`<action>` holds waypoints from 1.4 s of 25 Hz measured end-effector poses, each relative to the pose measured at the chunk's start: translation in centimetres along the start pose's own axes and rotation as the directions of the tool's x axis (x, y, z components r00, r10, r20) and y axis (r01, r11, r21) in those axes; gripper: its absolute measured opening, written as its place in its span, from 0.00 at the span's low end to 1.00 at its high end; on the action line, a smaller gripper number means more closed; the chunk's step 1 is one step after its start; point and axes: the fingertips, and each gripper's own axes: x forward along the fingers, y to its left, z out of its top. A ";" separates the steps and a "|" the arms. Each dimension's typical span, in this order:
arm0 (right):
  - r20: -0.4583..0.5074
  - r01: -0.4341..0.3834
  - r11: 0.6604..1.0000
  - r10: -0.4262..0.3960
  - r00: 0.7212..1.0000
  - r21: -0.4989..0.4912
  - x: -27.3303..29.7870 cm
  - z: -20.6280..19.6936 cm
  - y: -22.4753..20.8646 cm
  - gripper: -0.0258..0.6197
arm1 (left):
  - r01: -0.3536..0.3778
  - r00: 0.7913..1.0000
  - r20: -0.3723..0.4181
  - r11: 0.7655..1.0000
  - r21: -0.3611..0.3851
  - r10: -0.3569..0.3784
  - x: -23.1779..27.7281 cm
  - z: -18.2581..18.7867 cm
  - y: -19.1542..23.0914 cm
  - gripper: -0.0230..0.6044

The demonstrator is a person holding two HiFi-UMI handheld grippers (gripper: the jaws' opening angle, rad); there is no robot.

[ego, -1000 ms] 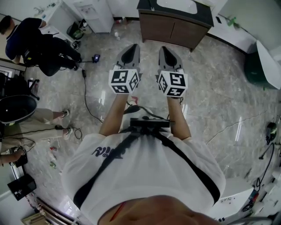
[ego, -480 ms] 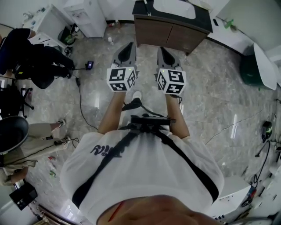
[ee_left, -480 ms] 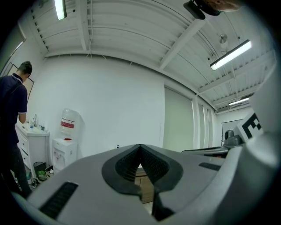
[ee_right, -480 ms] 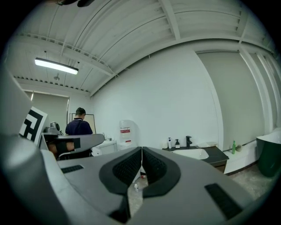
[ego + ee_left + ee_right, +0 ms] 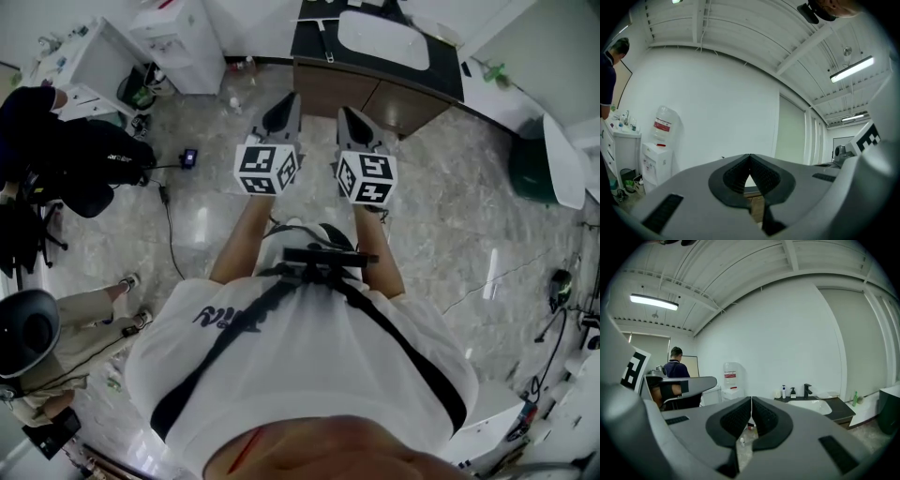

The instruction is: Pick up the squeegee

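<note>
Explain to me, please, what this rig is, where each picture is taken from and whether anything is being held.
There is no robot: a person stands on a marbled floor holding a gripper in each hand. The top-down picture comes from a camera on the person's head; the left gripper and right gripper point forward, each carrying a cube with square markers. The other two pictures come from cameras riding on the grippers, looking along their jaws. In both, the jaws are together with nothing between them, so nothing is held. Ahead stands a cabinet with a white basin; the right gripper view also shows a water dispenser. No squeegee shows in any picture.
</note>
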 end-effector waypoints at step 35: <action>-0.119 -0.169 0.984 0.174 0.978 0.049 35.3 2.3 -22.0 0.05 | -0.221 0.969 -0.121 0.975 -0.017 0.217 35.8 -5.9 13.2 0.05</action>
